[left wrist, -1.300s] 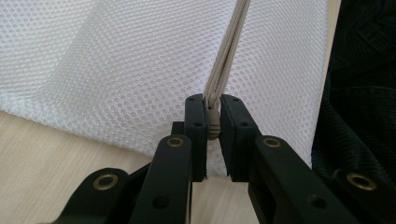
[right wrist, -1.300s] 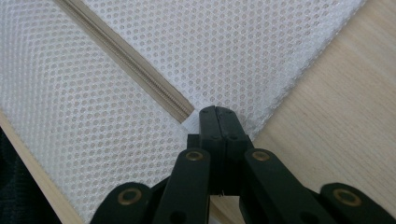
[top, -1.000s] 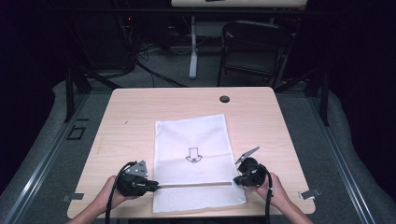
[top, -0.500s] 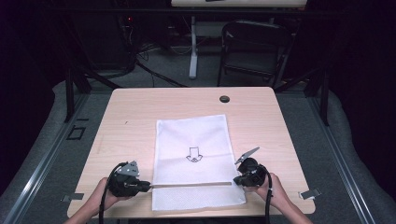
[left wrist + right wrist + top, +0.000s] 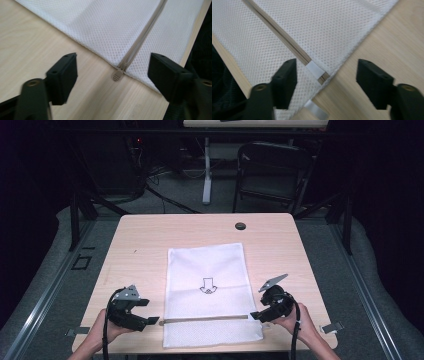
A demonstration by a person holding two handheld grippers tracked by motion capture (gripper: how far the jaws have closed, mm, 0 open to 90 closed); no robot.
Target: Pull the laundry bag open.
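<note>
White mesh zip bag (image 5: 210, 292) with the little arrow print is lying flat on the light wooden table (image 5: 145, 240), near the person's edge, beige zipper (image 5: 205, 319) running across it. Both grippers have just popped their jaws open: left gripper (image 5: 112, 75) now stands wide around the zipper pull (image 5: 117, 75) without touching it, right gripper (image 5: 325, 75) likewise around the white end tab (image 5: 315, 70). Looks like the zipping's finished and they've let go. Only a small black round cap (image 5: 240, 226) at the far edge, nothing in the way.

One white mesh bag (image 5: 210, 290), one zipper (image 5: 205, 319), two grippers, one table (image 5: 150, 240), one chair (image 5: 272, 175).
</note>
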